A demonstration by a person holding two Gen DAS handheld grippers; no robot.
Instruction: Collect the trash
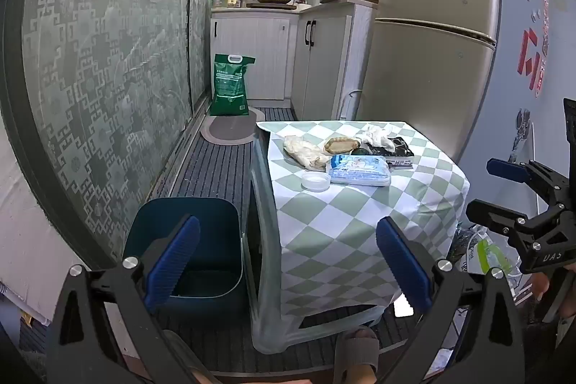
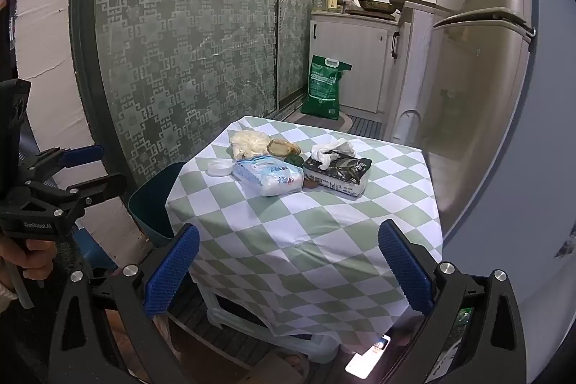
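Note:
A small table with a green-and-white checked cloth holds a crumpled cream bag, a brown husk-like scrap, a white lid, a blue-white tissue pack and a black tissue pack with white tissue. A dark blue bin stands on the floor left of the table. My left gripper is open and empty before the table. My right gripper is open and empty.
A patterned glass sliding door runs along the left. A fridge stands right of the table. A green sack and white cabinets are at the back. Plastic bags lie at the table's right.

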